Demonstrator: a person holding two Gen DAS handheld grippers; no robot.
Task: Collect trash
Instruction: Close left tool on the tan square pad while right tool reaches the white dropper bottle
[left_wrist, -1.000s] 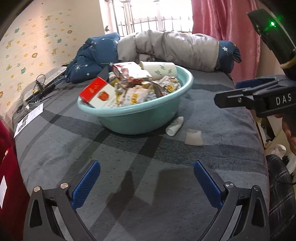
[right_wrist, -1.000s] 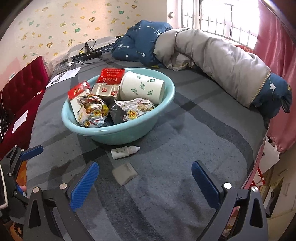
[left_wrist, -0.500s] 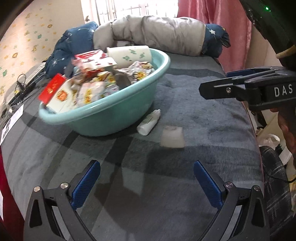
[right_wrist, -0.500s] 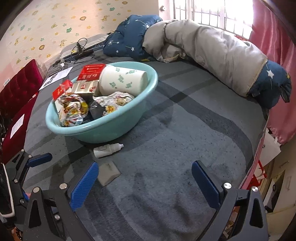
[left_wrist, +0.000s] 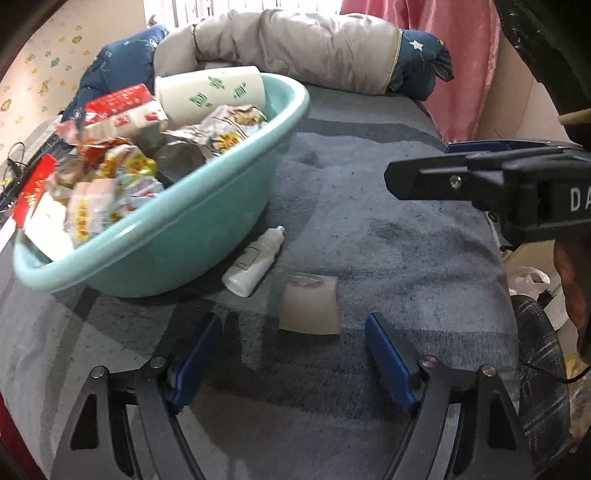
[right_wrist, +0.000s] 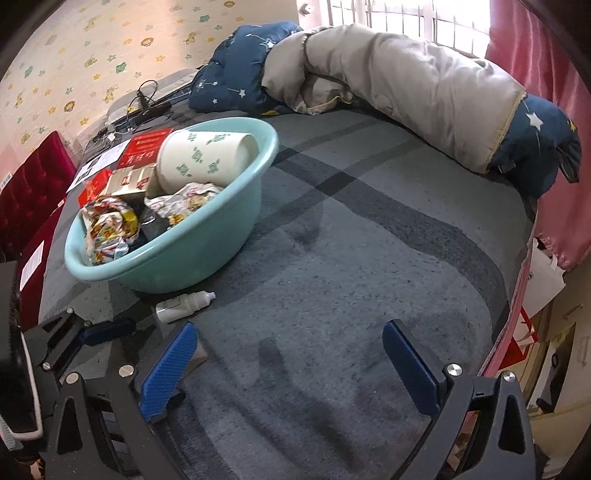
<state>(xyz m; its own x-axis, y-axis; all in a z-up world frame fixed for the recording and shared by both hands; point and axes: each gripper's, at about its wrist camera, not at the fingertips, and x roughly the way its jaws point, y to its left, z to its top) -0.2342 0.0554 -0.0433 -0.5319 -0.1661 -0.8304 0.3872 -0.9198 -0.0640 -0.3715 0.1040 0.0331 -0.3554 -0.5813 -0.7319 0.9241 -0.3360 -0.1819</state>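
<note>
On the grey striped bedspread (left_wrist: 388, 240) a teal basin (left_wrist: 207, 221) sits heaped with trash: a white paper cup with green print (left_wrist: 210, 92) lying on its side at the basin's 12 o'clock rim, red cartons (left_wrist: 118, 101) toward 10 o'clock, and crumpled snack wrappers (left_wrist: 110, 177) across the middle. Just outside the basin, at about its 5 o'clock in the left wrist view, a small white bottle (left_wrist: 255, 262) lies on its side against the basin wall, nozzle pointing away from the camera. Near the bottle, at its 4 o'clock, a flat pale square packet (left_wrist: 310, 304) rests on the cover. The left gripper (left_wrist: 293, 354) tilts down over this packet with its 2 blue pads spread and closing; the packet lies just ahead of the gap, not yet between the pads, and nothing is pinched. The right gripper (right_wrist: 291, 363) holds its jaws wide with only bare cover between them; the bottle (right_wrist: 184, 305) lies at its 11 o'clock. A rolled grey and navy quilt (right_wrist: 406, 88) lies along the far edge, beside a pink curtain (right_wrist: 546, 129).
</note>
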